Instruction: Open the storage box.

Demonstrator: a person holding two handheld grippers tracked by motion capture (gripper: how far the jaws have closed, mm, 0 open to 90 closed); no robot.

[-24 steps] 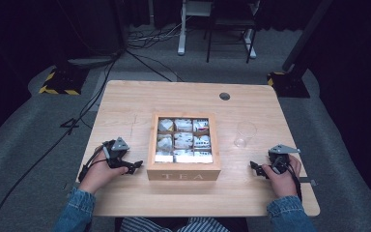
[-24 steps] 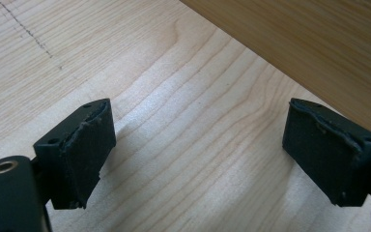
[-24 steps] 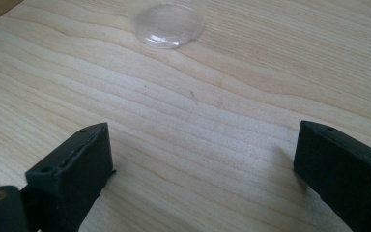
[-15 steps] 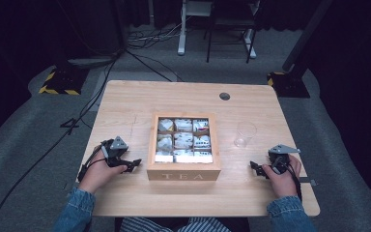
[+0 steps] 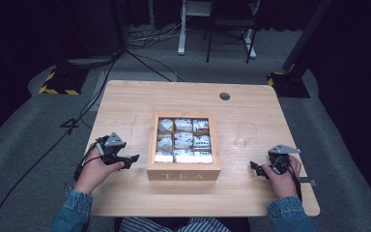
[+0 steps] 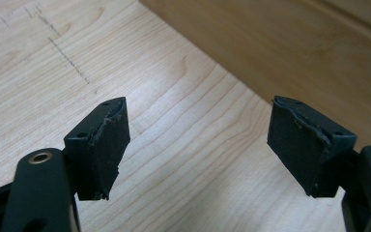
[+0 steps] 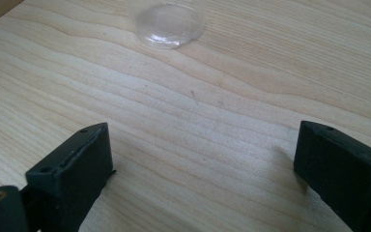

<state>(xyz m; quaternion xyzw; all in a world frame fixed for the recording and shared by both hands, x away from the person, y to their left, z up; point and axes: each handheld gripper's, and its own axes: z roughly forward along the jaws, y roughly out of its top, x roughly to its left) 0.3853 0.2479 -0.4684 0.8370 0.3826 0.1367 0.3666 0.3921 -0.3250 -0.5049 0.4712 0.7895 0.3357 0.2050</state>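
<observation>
A wooden box (image 5: 183, 175) marked TEA stands open in the middle of the table, its compartments filled with several tea bags (image 5: 183, 140). An upright clear glass (image 5: 245, 134) is just right of it. My left gripper (image 5: 131, 159) rests on the table left of the box, pointing at its side, open and with nothing in it. In the left gripper view its jaws (image 6: 198, 150) stand apart over bare wood, the box wall (image 6: 294, 43) ahead. My right gripper (image 5: 254, 166) lies open near the front right; in its own view (image 7: 203, 169) the glass base (image 7: 169, 21) is ahead.
The light wooden table (image 5: 183, 96) has a round cable hole (image 5: 224, 96) at the back right. Pencil marks (image 6: 67, 58) run across the wood left of the box. Cables and stand bases lie on the dark floor behind the table.
</observation>
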